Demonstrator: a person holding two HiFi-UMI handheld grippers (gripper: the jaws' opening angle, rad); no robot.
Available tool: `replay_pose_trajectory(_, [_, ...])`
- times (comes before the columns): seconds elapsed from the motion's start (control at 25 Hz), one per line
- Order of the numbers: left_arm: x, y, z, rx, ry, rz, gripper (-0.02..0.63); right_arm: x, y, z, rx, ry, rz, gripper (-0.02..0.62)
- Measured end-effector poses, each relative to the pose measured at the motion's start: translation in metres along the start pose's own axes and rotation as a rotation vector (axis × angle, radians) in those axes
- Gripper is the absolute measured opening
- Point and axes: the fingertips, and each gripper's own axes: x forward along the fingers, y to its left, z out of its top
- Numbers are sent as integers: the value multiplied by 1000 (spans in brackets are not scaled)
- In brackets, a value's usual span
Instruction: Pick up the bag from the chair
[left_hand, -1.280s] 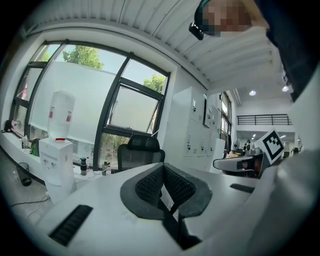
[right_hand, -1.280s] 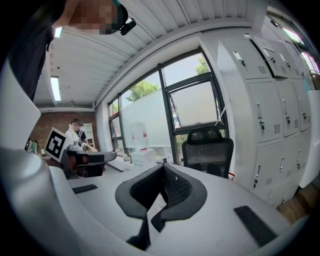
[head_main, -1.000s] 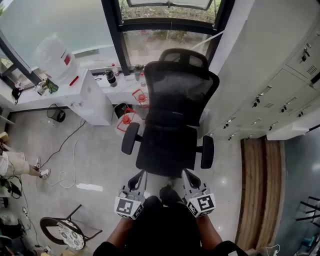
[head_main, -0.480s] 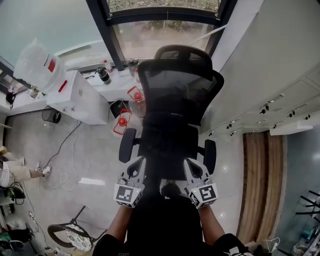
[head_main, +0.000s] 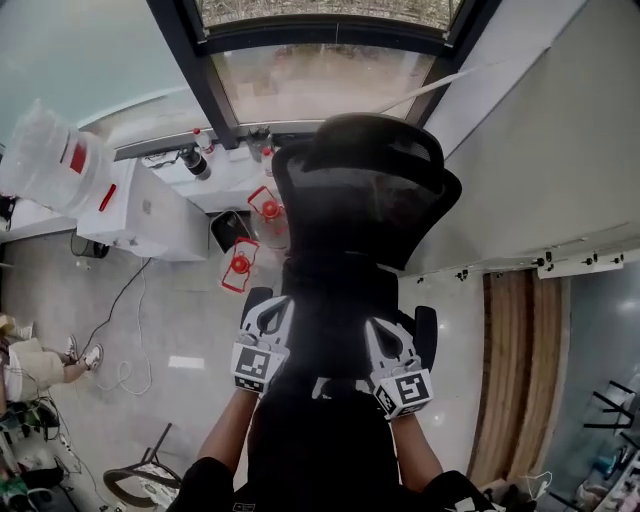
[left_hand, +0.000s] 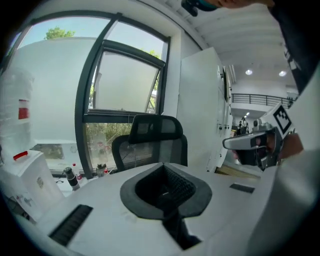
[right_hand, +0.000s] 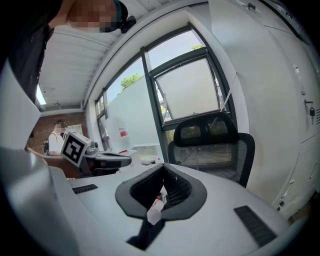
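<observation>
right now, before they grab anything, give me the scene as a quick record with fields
chair: black mesh office chair, back toward the window
bag: cannot pick one out on the dark seat
left gripper: above the seat's front, on the person's left; fingers together, nothing between
right gripper: above the seat's front, on the person's right; small white and red bit between the fingers, grip unclear
jugs: two with red caps, on the floor left of the chair
water dispenser: white, further left
</observation>
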Motion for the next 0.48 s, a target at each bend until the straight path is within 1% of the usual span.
replay_pose_trajectory(0.24, [57,35,-36,88,143,-53,0,38,-17,-18,7,64,-16,0])
replay_pose_trajectory(0.36, [89,47,-66,137,216,-90,2,52,-26,-32,13,94,-20,0])
replay_pose_trajectory(0.48, [122,61,-103,182,315,-139,7,67,-32,-42,13,113,-13,0])
